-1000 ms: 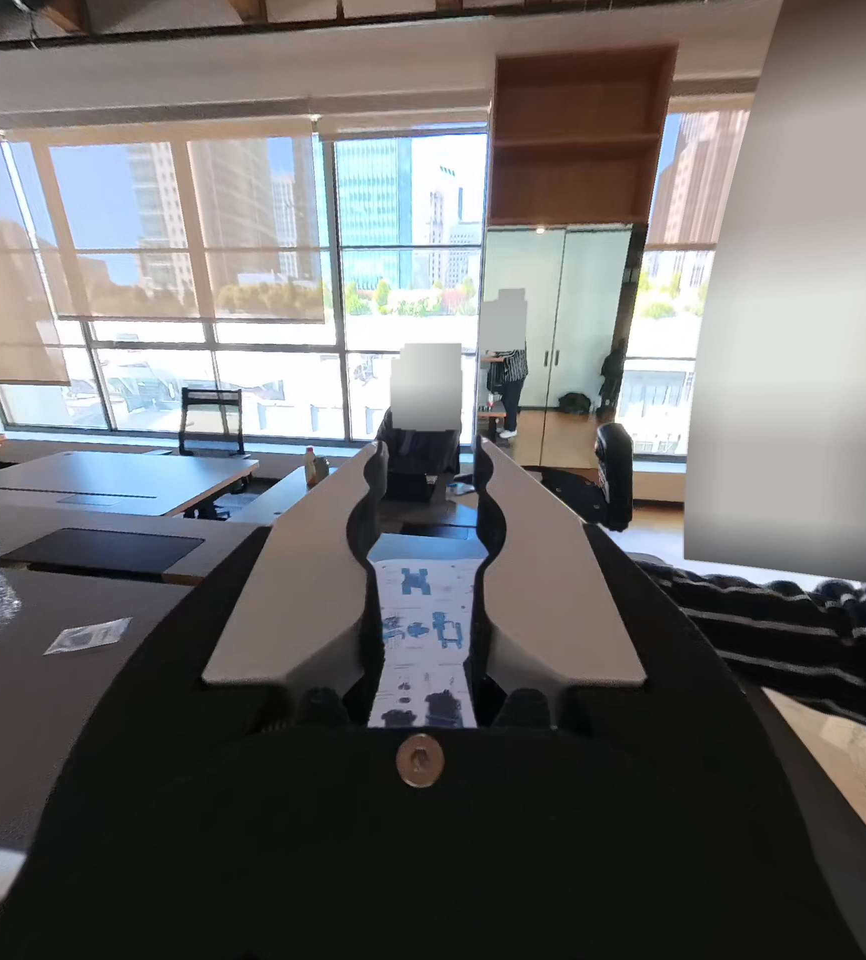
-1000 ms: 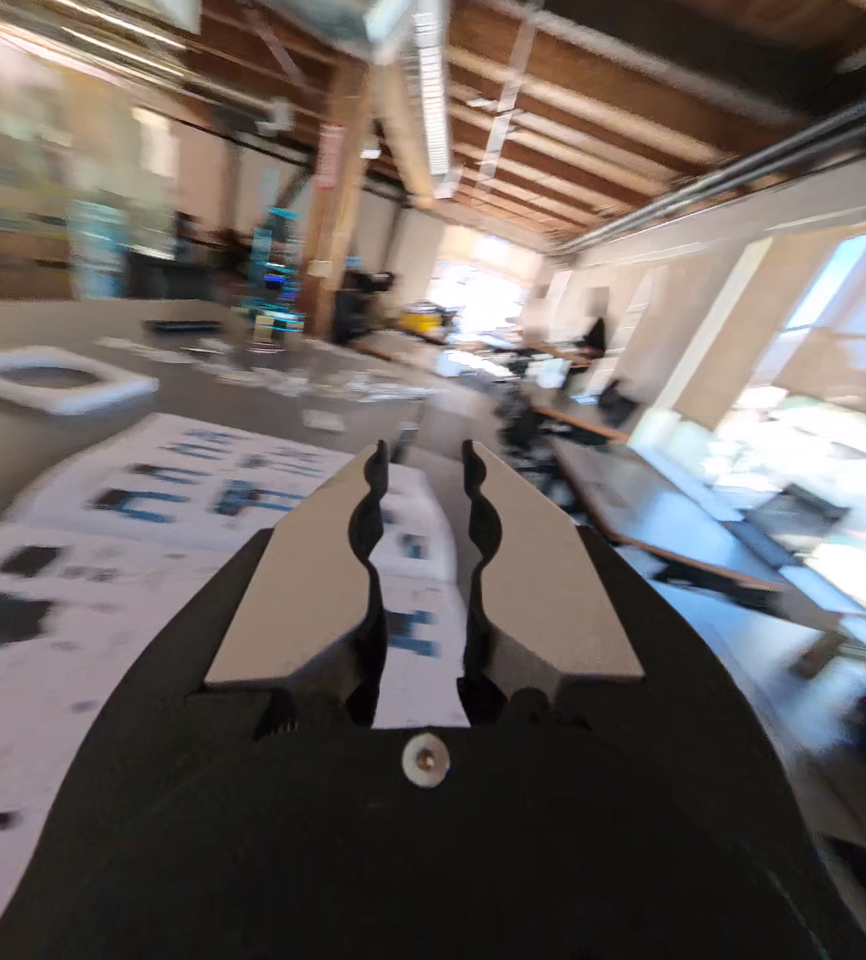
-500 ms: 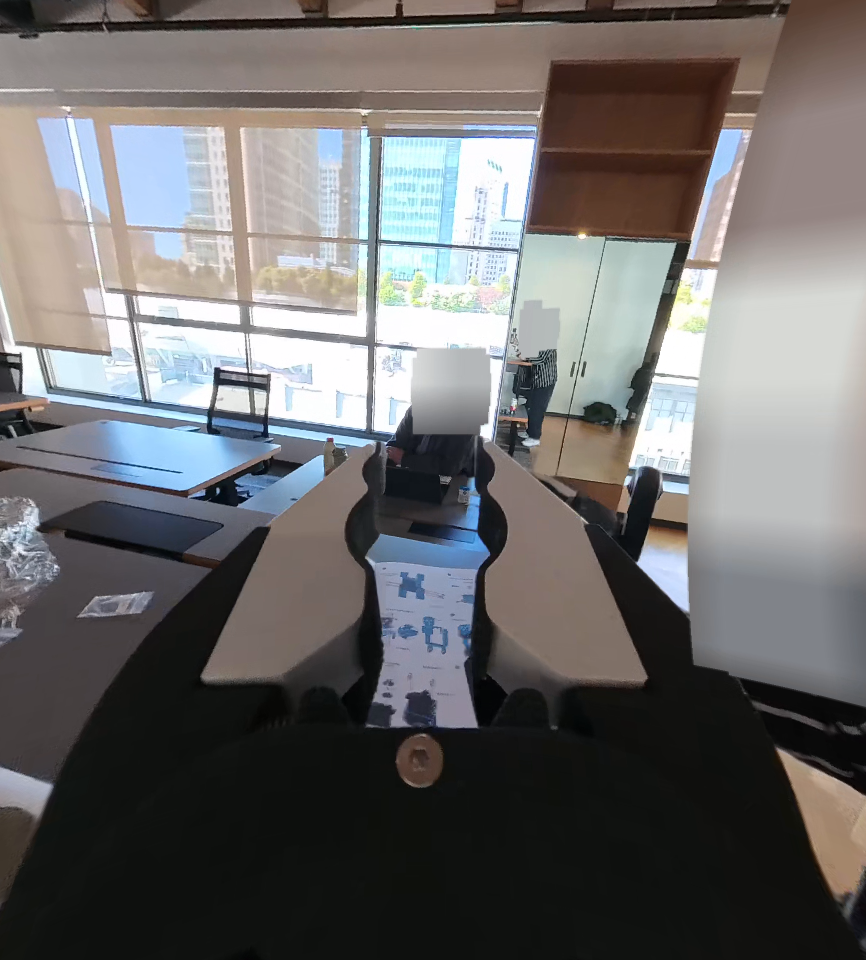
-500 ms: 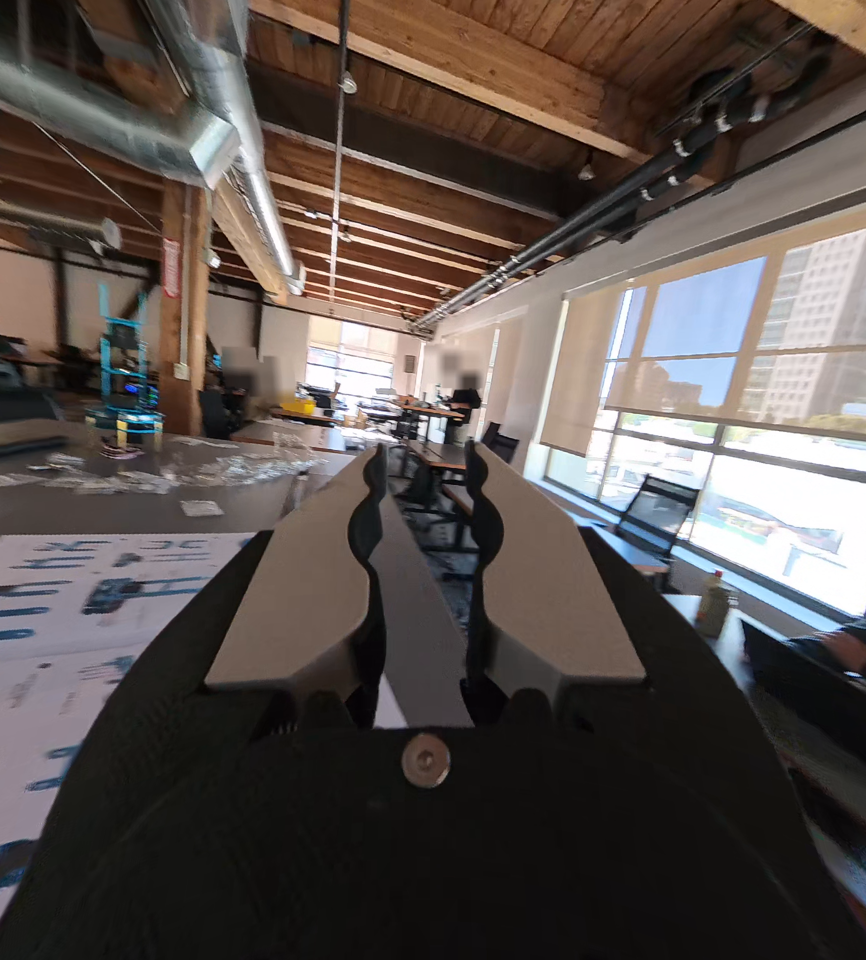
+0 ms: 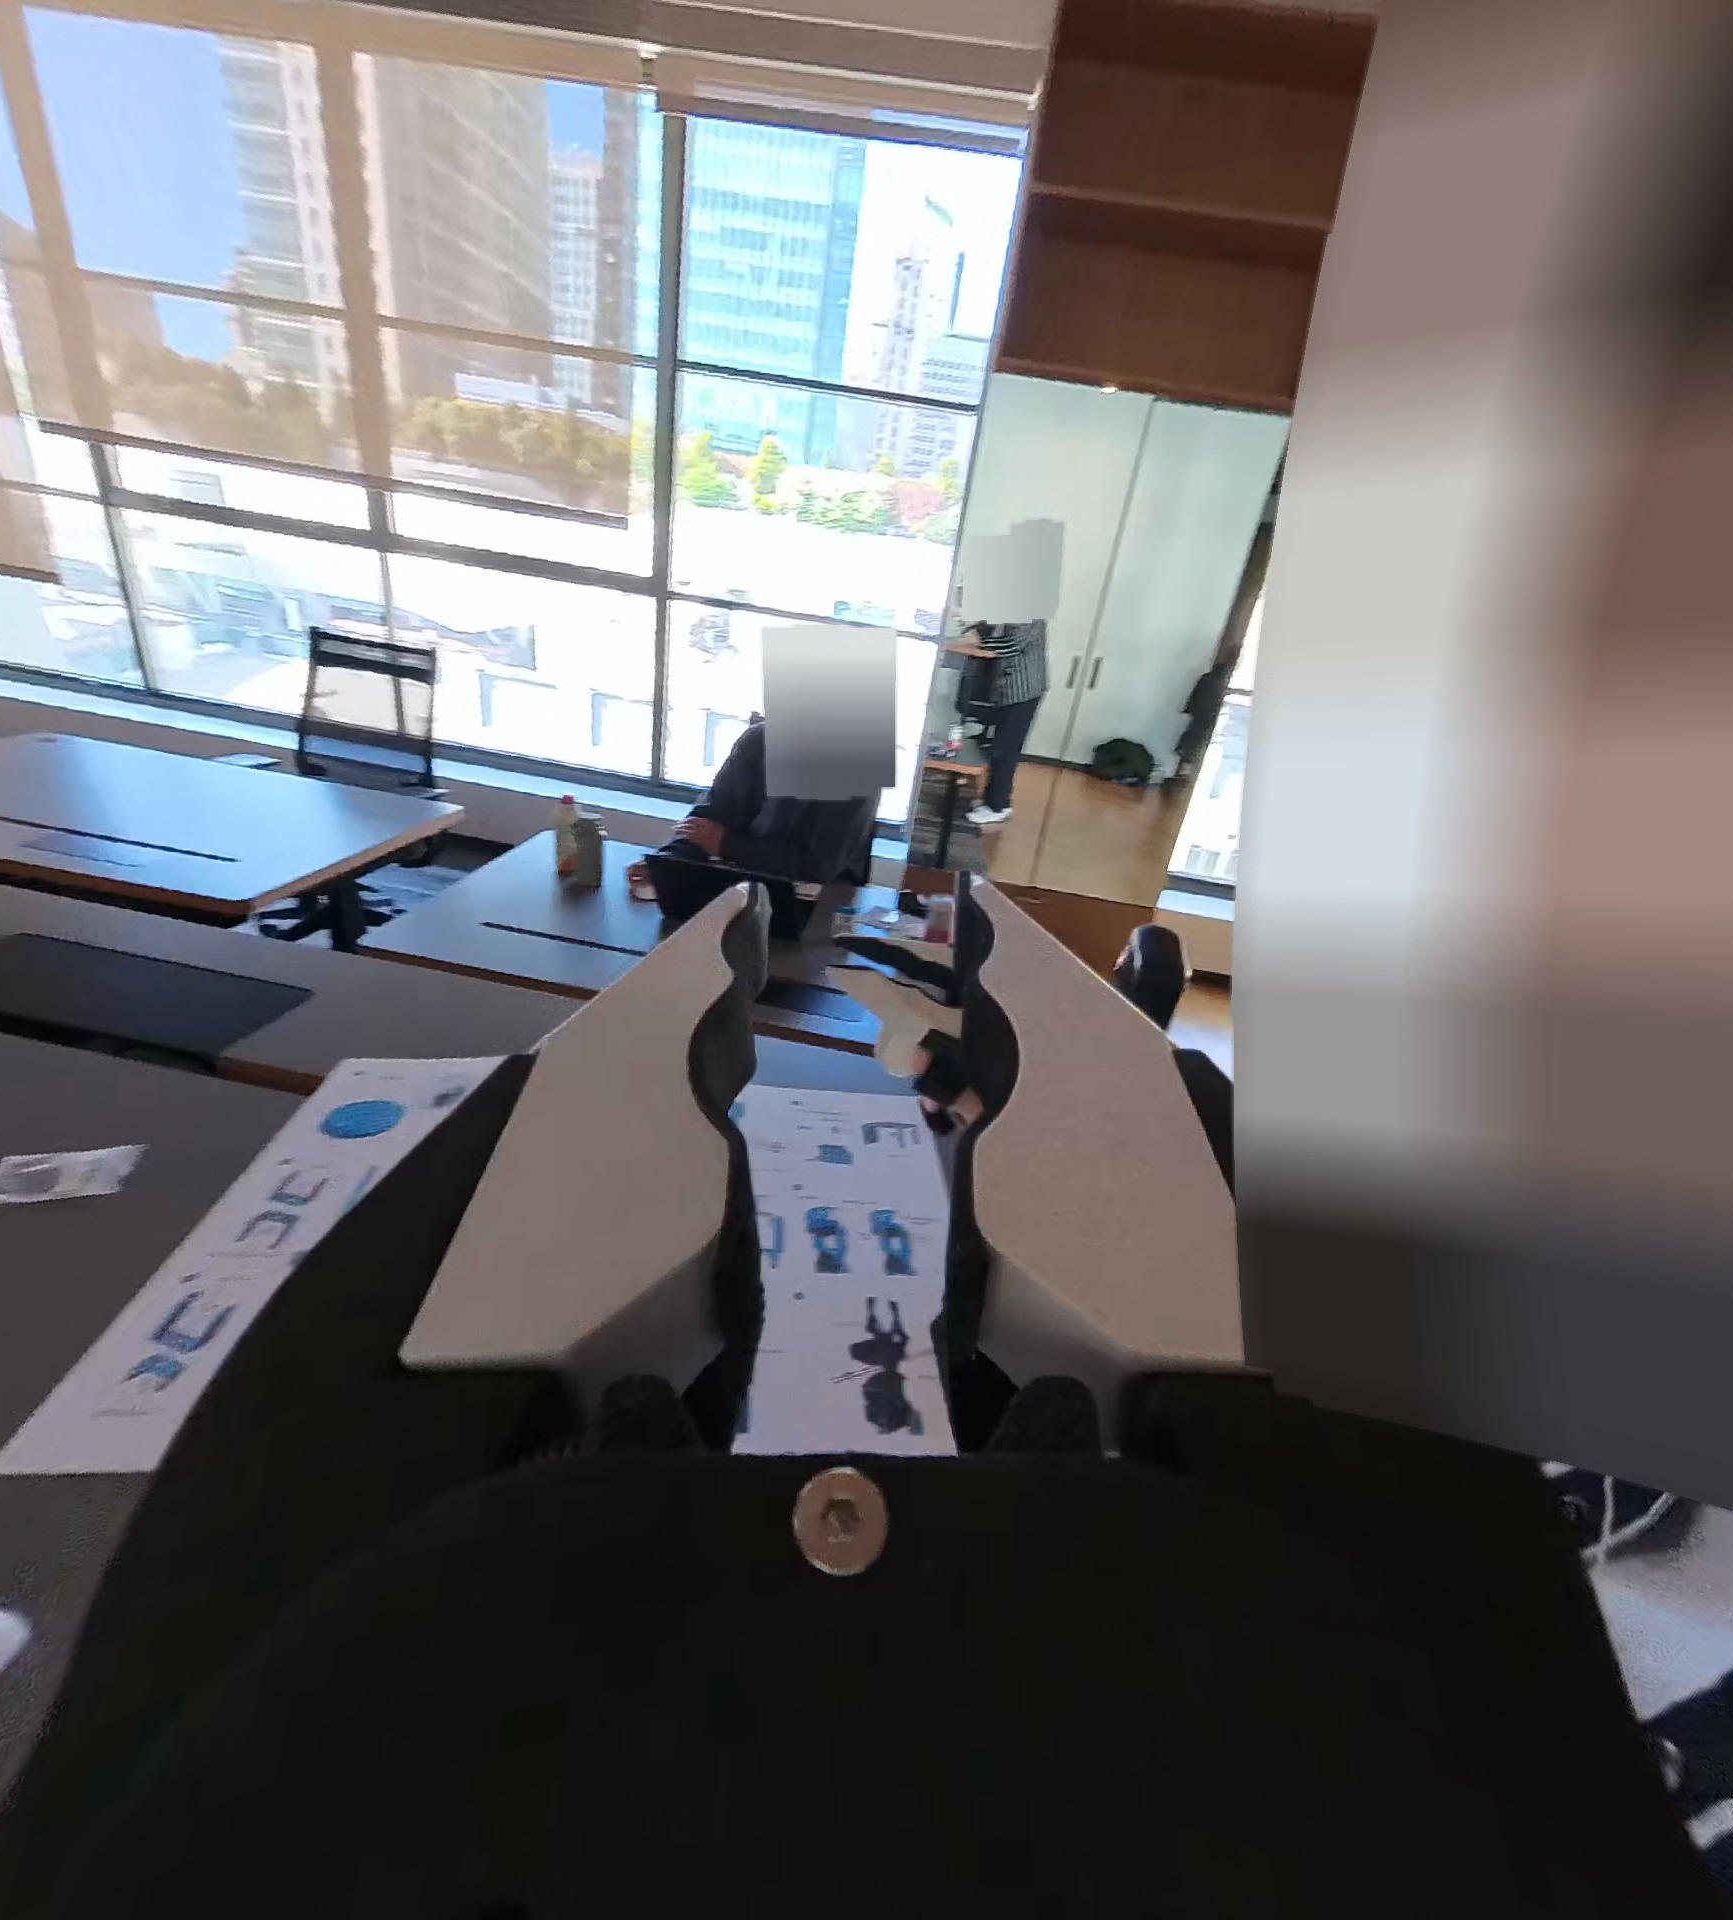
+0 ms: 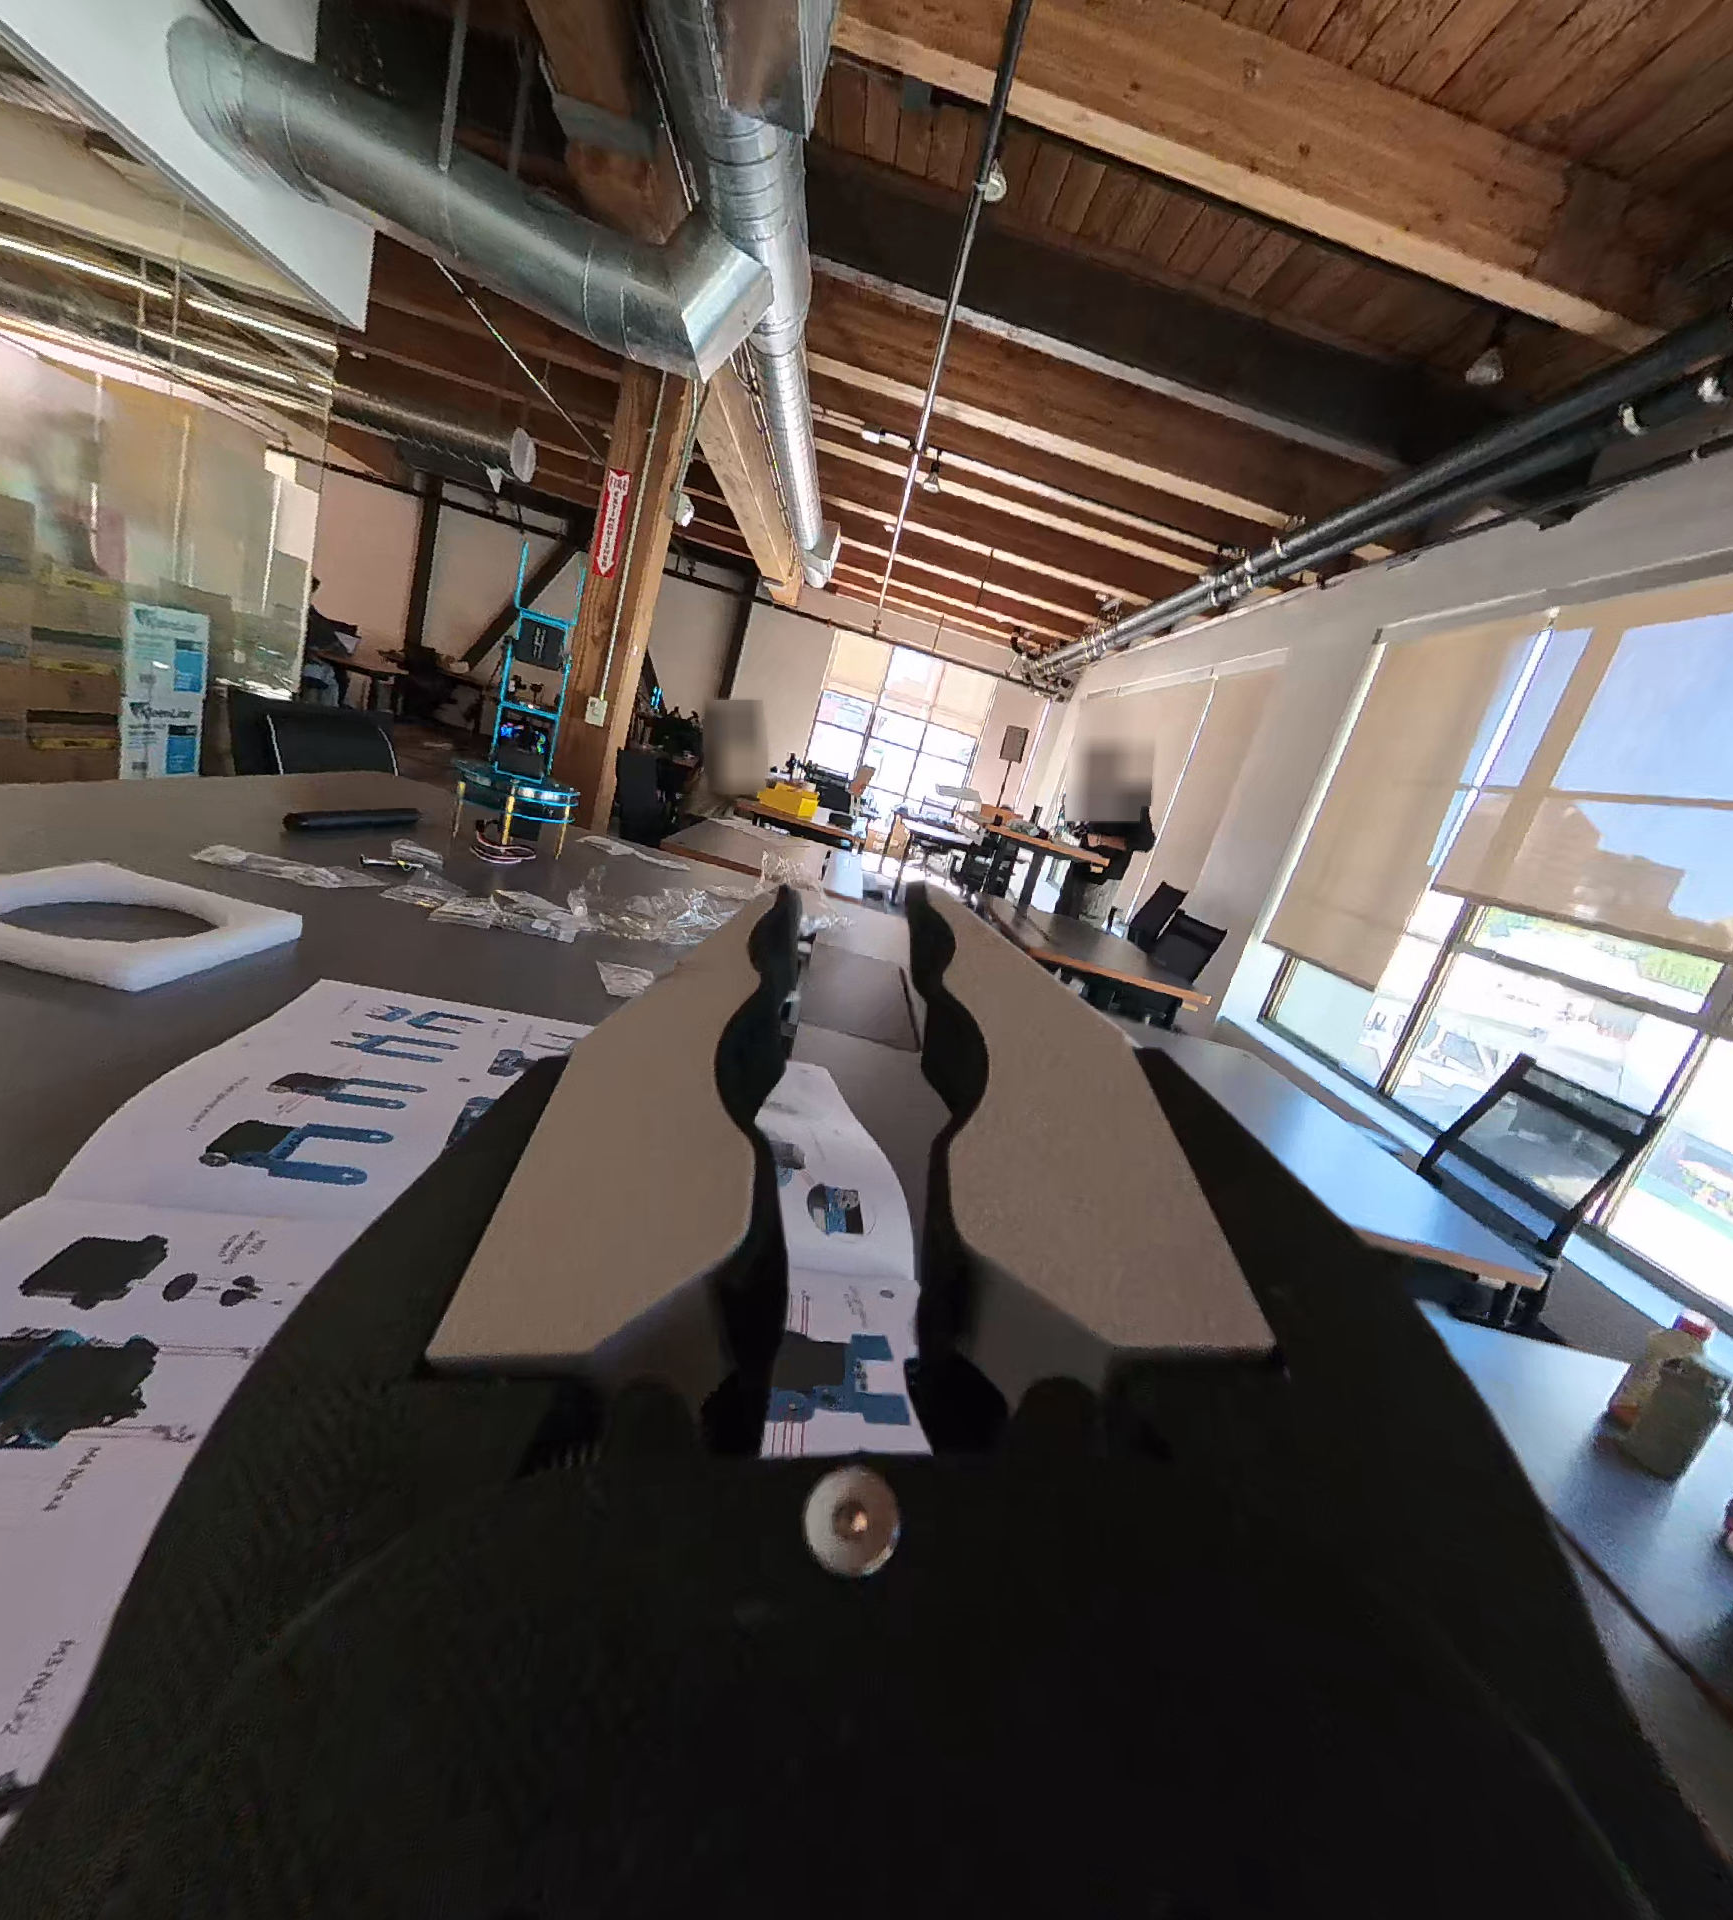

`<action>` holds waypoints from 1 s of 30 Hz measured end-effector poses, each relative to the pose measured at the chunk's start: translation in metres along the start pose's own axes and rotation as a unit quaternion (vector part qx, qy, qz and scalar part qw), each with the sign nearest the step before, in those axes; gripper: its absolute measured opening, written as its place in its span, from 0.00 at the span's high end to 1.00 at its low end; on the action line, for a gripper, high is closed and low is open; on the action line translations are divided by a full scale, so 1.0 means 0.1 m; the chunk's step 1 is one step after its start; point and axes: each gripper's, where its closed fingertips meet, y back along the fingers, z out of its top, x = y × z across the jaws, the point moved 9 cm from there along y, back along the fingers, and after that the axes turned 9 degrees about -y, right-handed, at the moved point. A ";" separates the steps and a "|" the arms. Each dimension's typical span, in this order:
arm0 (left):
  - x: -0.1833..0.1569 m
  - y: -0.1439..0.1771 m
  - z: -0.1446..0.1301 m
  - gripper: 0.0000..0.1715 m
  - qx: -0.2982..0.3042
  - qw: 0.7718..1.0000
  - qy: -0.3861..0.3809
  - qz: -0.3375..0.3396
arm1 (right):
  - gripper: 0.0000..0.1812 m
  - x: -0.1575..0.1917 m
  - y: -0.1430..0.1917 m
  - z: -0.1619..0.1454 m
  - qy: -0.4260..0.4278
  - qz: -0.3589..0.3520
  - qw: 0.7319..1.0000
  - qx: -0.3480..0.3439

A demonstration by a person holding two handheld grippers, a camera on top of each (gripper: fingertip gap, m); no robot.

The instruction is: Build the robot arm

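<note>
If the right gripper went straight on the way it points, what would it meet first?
Probably nothing close. The right gripper is open and empty, above the white printed instruction sheet on the dark grey table. It points over the table's far edge towards distant desks; depth is unclear.

The left wrist view sat just behind its own fingers (image 5: 613, 1174), close above the bench (image 5: 62, 1299), and faced level toward the windows (image 5: 488, 416) at 12 o'clock, with the printed sheet (image 5: 841, 1226) under it. The right wrist view sat as close behind its fingers (image 6: 623, 1174), tilted upward, and looked down the long room, with ceiling beams (image 6: 1257, 156) at 12 o'clock and windows (image 6: 1620, 935) at 3 o'clock. Both views shared the printed sheet (image 6: 114, 1299), the dark bench (image 6: 10, 1060) and the window wall.
</note>
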 end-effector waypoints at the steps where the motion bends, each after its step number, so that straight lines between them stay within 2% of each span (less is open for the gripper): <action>1: -0.01 0.02 0.02 0.79 -0.002 1.000 0.011 -0.008 | 0.89 0.01 0.02 0.03 0.016 0.004 1.000 -0.008; 4: -0.08 0.10 0.11 0.79 -0.005 0.999 0.033 -0.014 | 0.89 0.05 0.05 0.05 0.048 0.003 0.999 -0.019; 9: -0.18 0.19 0.20 0.76 0.005 0.999 0.027 -0.019 | 0.89 0.00 0.03 -0.10 0.026 -0.008 1.000 0.014; 14: -0.09 0.31 0.23 0.78 -0.012 0.999 0.043 -0.017 | 0.89 -0.23 -0.06 0.01 -0.007 -0.020 1.000 0.002; 16: -0.04 0.32 0.20 0.79 -0.016 0.999 0.047 -0.005 | 0.89 -0.33 -0.19 0.08 0.016 -0.015 1.000 0.000; 20: 0.10 0.25 0.07 0.79 -0.003 0.999 0.038 0.013 | 0.89 -0.55 -0.45 0.07 0.066 -0.005 0.998 -0.005; 24: 0.33 0.11 -0.19 0.79 0.033 0.997 0.010 0.068 | 0.90 -0.68 -0.53 -0.07 0.056 0.006 0.998 -0.003; 27: 0.48 0.07 -0.36 0.78 0.075 0.986 -0.034 0.142 | 0.90 -0.63 -0.55 -0.09 0.034 0.047 0.997 0.054; 30: 0.55 0.06 -0.46 0.78 0.080 0.980 -0.055 0.176 | 0.89 -0.69 -0.55 -0.20 0.015 0.031 0.996 0.081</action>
